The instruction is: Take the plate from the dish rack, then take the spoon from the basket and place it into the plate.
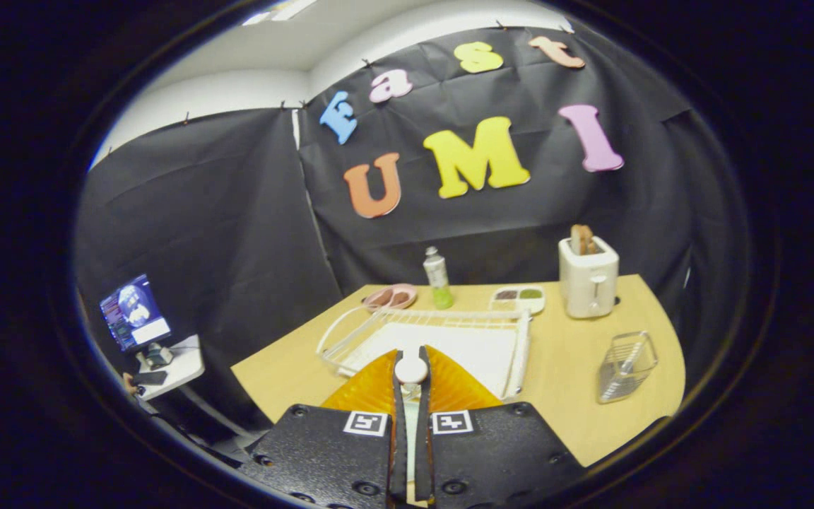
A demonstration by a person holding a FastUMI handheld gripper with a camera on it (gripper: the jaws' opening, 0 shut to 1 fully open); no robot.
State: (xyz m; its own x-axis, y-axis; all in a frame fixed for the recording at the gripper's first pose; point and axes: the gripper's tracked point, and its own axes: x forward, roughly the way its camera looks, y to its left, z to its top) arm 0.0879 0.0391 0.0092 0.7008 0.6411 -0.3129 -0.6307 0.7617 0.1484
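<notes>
Pinching the spoon [410, 370], jaws overhang the plate [449, 385].

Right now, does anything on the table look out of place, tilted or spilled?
Nothing is spilled or broken. The wire basket, right of the dish rack, seems to lean, but the fisheye lens may cause that. The gripper is shut on the white spoon above the orange plate, as expected.

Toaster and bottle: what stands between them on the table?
In the gripper view, a small white dish with two compartments stands between the bottle and the toaster. Nearer, the jaws hold a white spoon over the orange plate.
</notes>
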